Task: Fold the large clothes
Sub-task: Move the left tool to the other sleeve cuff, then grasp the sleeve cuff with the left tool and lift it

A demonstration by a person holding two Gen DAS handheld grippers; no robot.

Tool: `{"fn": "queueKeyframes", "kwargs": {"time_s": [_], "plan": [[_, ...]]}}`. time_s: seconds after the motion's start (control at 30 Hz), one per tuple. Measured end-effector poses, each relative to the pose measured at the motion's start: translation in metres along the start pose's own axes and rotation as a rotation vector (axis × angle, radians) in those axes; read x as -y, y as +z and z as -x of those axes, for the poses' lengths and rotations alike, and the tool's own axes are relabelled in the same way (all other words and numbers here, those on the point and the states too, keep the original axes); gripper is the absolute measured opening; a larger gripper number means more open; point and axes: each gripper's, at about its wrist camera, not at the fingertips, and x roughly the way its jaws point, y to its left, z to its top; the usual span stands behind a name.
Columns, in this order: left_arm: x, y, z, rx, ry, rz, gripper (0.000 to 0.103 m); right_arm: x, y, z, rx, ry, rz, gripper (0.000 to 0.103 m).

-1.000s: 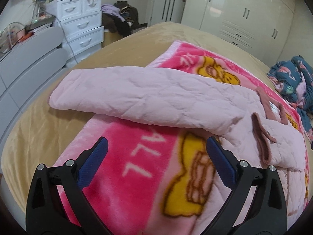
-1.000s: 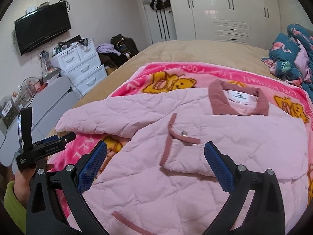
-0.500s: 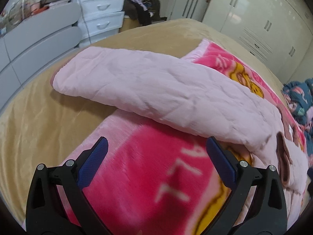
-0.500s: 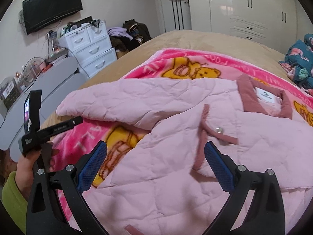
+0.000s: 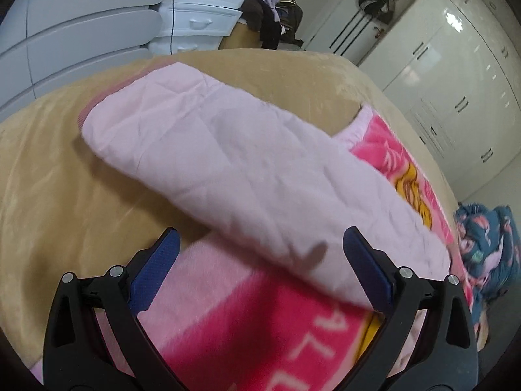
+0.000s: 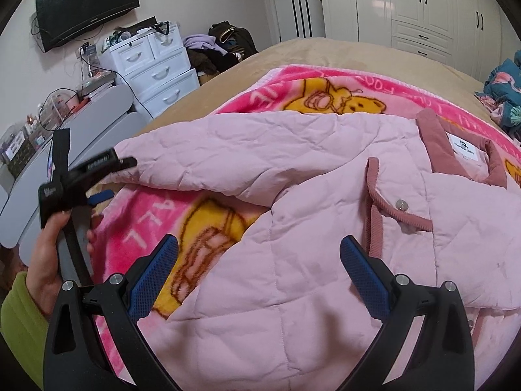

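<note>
Now nearer sleeve (image 5: 247, 176); left claw (image 5: 260, 254) agape just short of it, aimed for fold. Right claw (image 6: 259, 260) agape, idle above jacket (image 6: 325, 293).

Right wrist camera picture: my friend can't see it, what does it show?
A pink quilted jacket lies on a cartoon bear blanket on a bed, one sleeve stretched out. The right gripper hovers open above it; the left gripper nears the sleeve's end.

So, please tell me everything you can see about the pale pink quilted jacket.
The pale pink quilted jacket lies flat, front up, on the pink cartoon-bear blanket. It looks padded and creased, with a dusty-rose collar, a white neck label and a metal snap. One sleeve stretches out onto the tan bedspread. Both open grippers hover without touching it.
</note>
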Motion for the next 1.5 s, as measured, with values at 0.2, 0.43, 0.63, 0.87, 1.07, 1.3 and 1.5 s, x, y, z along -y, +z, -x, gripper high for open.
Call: {"fn": "queueKeyframes", "kwargs": {"time_s": [0.2, 0.43, 0.63, 0.87, 1.07, 1.3, 1.5], "plan": [[-0.012, 0.017, -0.015, -0.008, -0.047, 0.107, 0.094, 0.011, -0.004, 0.002, 0.001, -0.020, -0.029, 0.099], [-0.033, 0.032, -0.025, 0.006, -0.082, 0.217, 0.092, 0.019, -0.010, 0.002, 0.000, -0.034, -0.053, 0.099], [-0.040, 0.035, -0.025, 0.020, -0.078, 0.229, 0.058, 0.027, -0.017, 0.009, 0.000, -0.049, -0.079, 0.099], [-0.019, 0.043, 0.003, 0.100, -0.139, 0.147, 0.031, 0.040, -0.020, 0.027, 0.028, -0.065, -0.119, 0.099], [0.006, 0.049, 0.029, 0.161, -0.174, 0.078, 0.026, 0.050, -0.024, 0.043, 0.055, -0.081, -0.157, 0.099], [0.035, 0.049, 0.063, 0.225, -0.255, 0.012, 0.023, 0.060, -0.027, 0.059, 0.073, -0.097, -0.185, 0.099], [0.057, 0.046, 0.086, 0.266, -0.321, -0.033, 0.019, 0.067, -0.026, 0.073, 0.095, -0.107, -0.197, 0.099]]}}
